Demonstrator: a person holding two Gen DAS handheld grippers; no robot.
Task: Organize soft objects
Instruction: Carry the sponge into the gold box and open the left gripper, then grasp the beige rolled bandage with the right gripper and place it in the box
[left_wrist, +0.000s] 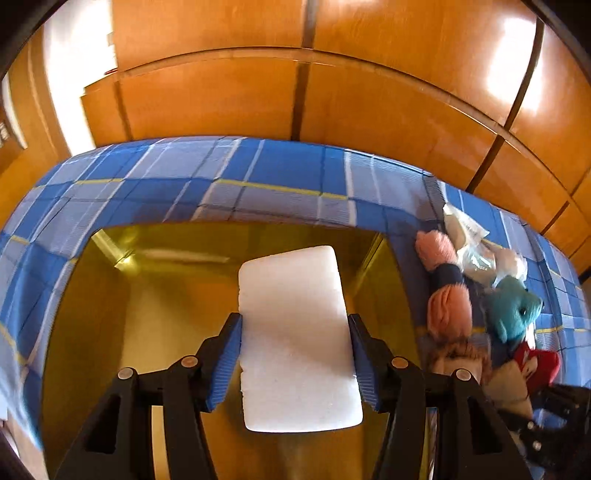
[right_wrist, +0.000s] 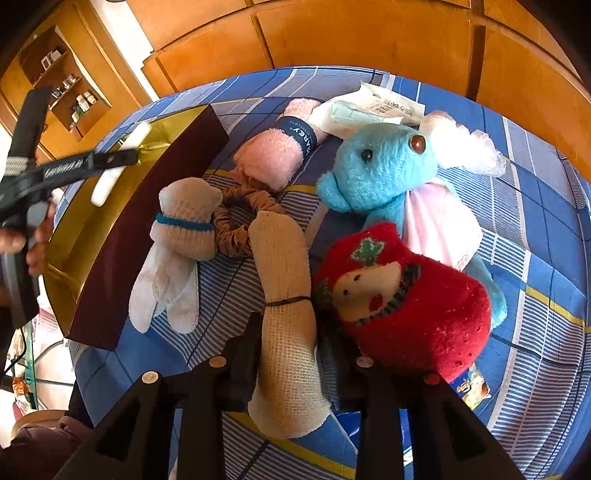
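My left gripper is shut on a white sponge and holds it over the gold-lined box; both also show in the right wrist view, sponge above the box. My right gripper is around a cream rolled bandage lying on the blue plaid cloth, jaws close on each side; grip unclear. Beside it lie a red strawberry plush, a blue plush animal, a pink rolled towel, a brown scrunchie and a white banded cloth bundle.
A plastic packet and a crinkled clear bag lie at the far side of the cloth. Orange wooden cupboards stand behind the table. A shelf with small items is at the left.
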